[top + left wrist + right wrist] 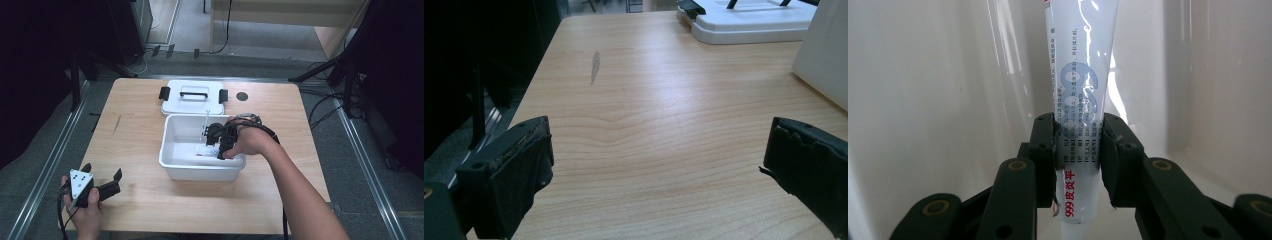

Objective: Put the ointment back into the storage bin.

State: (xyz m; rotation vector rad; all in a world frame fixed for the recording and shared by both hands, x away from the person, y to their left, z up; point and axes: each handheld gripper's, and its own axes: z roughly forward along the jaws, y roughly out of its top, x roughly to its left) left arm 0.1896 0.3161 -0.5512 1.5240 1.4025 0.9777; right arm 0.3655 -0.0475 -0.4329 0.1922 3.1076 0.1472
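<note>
Right claw (1079, 150) clamped on a white ointment tube (1082, 100), jaws pressing the lower printed part from both sides, tube running straight up between them (blue "999" lettering and red characters legible in the right gripper view). All around it, the glossy inner walls of a white plastic bin (172, 165). From the high view, right claw (220, 142) lowered inside that bin near the right wall, hand above the rim.

Judged step: carrying the tube in or out of the bin, direction not clear. Best done with the grip kept square on the tube, no twisting, and a straight vertical path clear of the rim; squeezing harder likely to buckle the soft tube.

Behind the bin, its white lid (193, 98) lying flat with black latches. Left claw (102, 182) parked wide apart and empty, resting low at the near left of the wooden tabletop (135, 135), well apart from the bin.
</note>
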